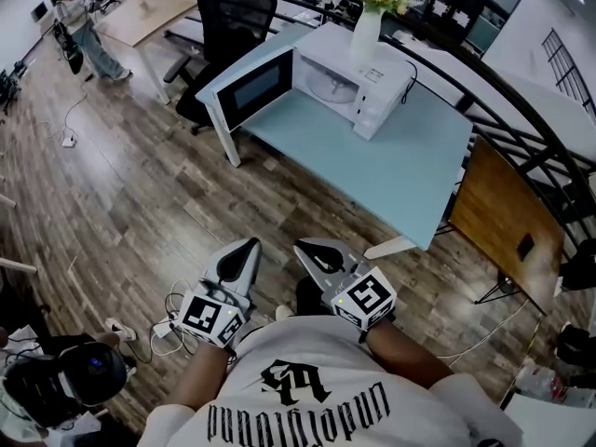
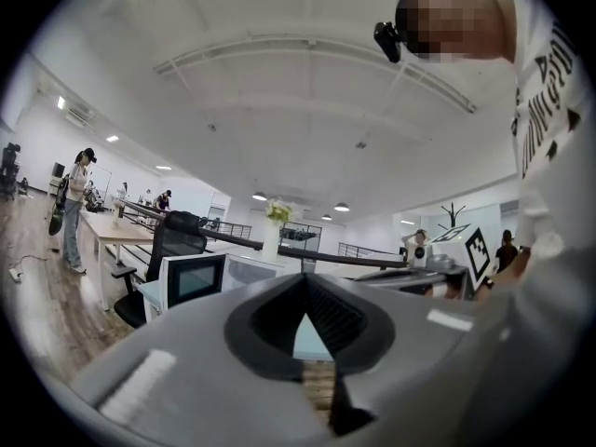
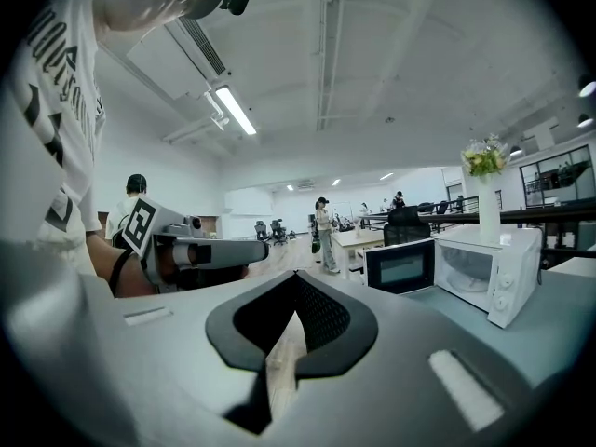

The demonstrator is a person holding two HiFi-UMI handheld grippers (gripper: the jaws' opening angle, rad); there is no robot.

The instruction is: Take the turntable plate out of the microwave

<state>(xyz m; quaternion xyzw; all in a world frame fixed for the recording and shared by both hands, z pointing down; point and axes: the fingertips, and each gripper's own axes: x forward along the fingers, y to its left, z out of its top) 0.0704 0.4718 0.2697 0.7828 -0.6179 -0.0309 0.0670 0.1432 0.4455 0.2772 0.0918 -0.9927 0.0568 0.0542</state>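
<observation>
The turntable plate (image 1: 326, 86) lies flat in the open cavity of the microwave (image 1: 374, 99), pale against the white walls. The door (image 1: 253, 88) is swung wide to the left and reaches about as far as the left corner of the table (image 1: 410, 170), so the mouth of the cavity faces left and a little toward me. A white vase (image 1: 366, 32) with flowers stands on the microwave's roof, above the cavity.

The microwave sits on the far part of the light-blue top. Nearer than it and to its right the tabletop is bare, right out to the long near edge and the pointed near corner.

Between that edge and me there is open wooden floor (image 1: 130, 203). A black chair (image 1: 233, 17) stands beyond the door, at the table's far left. On the right a wooden desk (image 1: 503, 214) stands just beside the table's near corner with only a narrow gap, and a dark railing (image 1: 521, 110) curves behind both.

My left gripper (image 1: 248, 248) and right gripper (image 1: 309, 250) hang side by side over the floor, close to my body and well short of the table. Both point toward the table. Each has its jaws pressed together at the tips, with nothing between them.
</observation>
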